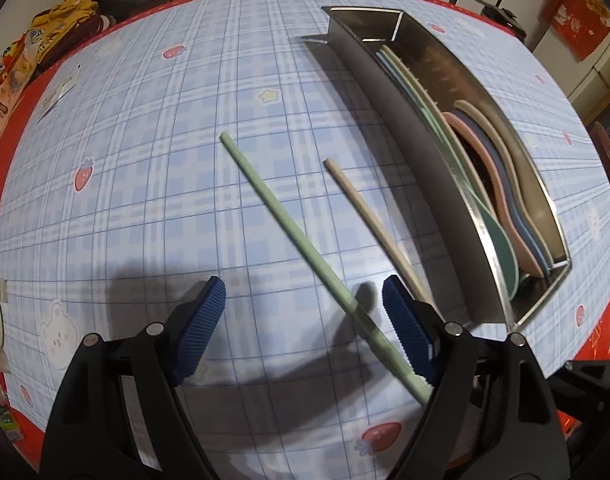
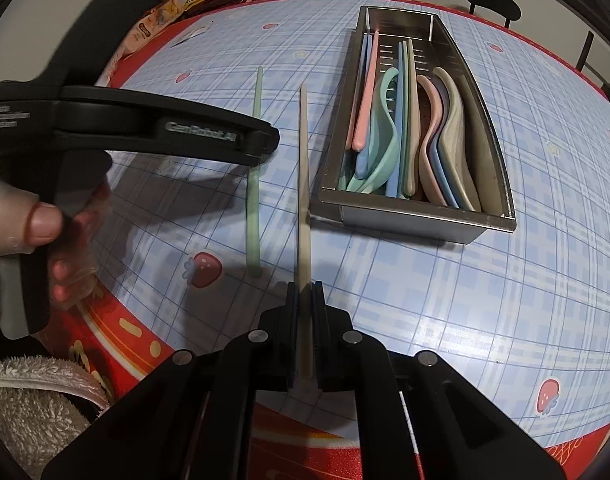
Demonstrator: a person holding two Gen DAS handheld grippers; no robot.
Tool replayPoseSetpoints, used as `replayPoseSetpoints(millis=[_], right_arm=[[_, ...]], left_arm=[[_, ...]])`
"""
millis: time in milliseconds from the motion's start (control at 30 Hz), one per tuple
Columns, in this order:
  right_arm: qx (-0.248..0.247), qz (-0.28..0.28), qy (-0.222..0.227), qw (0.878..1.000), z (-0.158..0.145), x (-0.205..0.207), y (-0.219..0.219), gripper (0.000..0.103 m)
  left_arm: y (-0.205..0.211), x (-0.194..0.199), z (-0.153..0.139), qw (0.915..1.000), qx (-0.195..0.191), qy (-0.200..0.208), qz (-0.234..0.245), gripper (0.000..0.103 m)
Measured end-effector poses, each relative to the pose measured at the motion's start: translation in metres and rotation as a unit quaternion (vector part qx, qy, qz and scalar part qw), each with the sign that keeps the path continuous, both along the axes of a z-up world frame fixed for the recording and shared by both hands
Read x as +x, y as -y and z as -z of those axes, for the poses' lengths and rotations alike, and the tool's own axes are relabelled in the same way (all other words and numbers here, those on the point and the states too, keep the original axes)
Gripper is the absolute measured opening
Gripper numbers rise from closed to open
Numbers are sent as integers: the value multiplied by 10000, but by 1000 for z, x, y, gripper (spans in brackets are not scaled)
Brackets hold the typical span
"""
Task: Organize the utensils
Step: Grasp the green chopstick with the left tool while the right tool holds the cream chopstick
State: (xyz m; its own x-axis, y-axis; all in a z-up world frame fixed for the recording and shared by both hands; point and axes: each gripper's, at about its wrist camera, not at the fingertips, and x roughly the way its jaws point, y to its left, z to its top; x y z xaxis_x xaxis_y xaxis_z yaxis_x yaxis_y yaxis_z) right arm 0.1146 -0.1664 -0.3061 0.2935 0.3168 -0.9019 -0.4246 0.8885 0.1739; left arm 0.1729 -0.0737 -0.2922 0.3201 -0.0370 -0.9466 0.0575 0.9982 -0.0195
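Observation:
A pale green chopstick (image 1: 289, 224) lies slanted on the blue checked tablecloth. Its near part runs between the blue pads of my left gripper (image 1: 305, 320), close to the right pad (image 1: 409, 328); the jaws stand wide open, gripping nothing. A beige chopstick (image 2: 303, 184) points away from me, and my right gripper (image 2: 305, 300) is shut on its near end. The same beige chopstick (image 1: 369, 224) shows beside the steel utensil tray (image 1: 417, 184). In the right wrist view the left gripper (image 2: 265, 142), held by a hand (image 2: 45, 220), hovers over the green chopstick (image 2: 253, 200).
The steel tray (image 2: 417, 216) holds several pastel spoons (image 2: 437, 148) and chopsticks (image 2: 365, 96). Snack packets (image 1: 9, 80) and cloth crowd the far left table edge. A towel (image 2: 37, 396) lies below the red table border. A black chair (image 2: 491, 0) stands behind the table.

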Motion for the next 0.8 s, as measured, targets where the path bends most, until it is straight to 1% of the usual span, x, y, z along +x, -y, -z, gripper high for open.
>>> replayPoseSetpoints(millis=[100,133,167,200,267,300,367,567,767,800], right_arm=[[-8,0,1,10000,0,0,0,8],[-11,-2,1,10000,0,0,0,7],[-18,-2,0,10000,0,0,0,8],[-22,-2,-3,10000,0,0,0,8],[-32,2,-16,10000,0,0,0,8],[-36,8,-26,10000,0,0,0,8],[-50,26,-57,10000,0,2,0,8],[-120,34,-58,9999,0,6,-5,8],[-176,19,60,9998,0,8,-14,11],[-185,15,84,9998,0,9,-15,13]], left_arm=[[3,2,3,9999,121,32,18,73],[4,3,3,9997,210,56,52,70],[4,2,2,9997,209,91,92,62],[4,2,1,9996,216,106,112,58],[1,1,-1,9996,228,109,151,41],[0,0,-2,9995,241,84,193,36],[-2,-1,-2,9993,252,33,270,20],[-23,-22,-3,9993,-44,-131,361,13],[-36,-46,-3,9991,-255,-180,280,14],[-36,-48,-3,9991,-256,-176,292,14]])
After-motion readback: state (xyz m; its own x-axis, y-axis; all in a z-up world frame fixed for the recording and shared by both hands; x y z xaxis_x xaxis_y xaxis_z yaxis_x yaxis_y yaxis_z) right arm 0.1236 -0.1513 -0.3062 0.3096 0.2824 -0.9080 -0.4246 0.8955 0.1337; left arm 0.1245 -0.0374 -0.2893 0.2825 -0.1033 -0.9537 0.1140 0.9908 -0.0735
